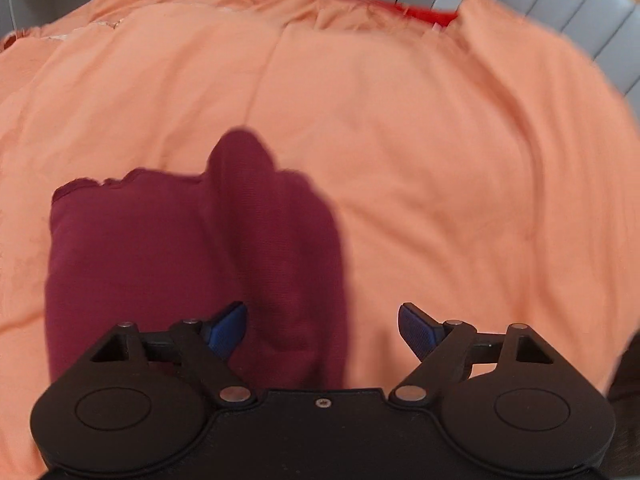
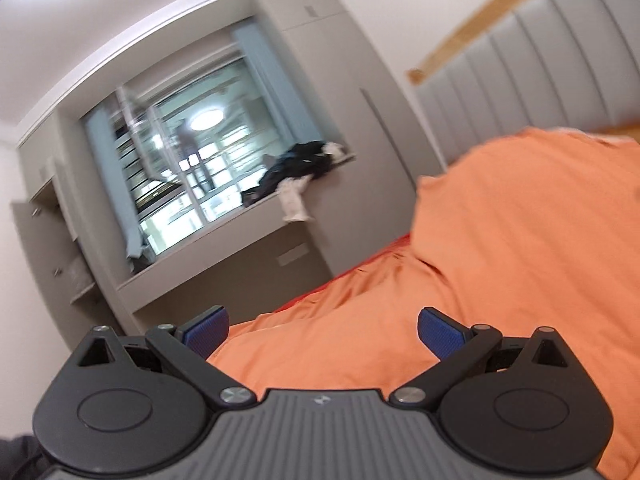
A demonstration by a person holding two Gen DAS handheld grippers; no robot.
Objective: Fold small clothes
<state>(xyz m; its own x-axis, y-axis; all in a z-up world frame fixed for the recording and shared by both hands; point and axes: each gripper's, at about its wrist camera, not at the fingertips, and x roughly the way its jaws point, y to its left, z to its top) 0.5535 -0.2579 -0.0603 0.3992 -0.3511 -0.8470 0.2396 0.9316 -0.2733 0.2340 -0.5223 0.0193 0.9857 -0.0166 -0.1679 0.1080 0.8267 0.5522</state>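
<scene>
Left wrist view: the left gripper [image 1: 322,330] hangs spread wide and empty over one dark maroon garment [image 1: 192,272], folded into a rumpled bundle on the orange bedspread [image 1: 440,160]. The right gripper [image 2: 323,334] gapes wide too, holding nothing.

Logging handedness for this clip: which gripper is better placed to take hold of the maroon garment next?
Left, probably. The left gripper is open right over the maroon garment on the orange bedding. The right gripper, also open, points toward the window; no garment shows in its view.
</scene>
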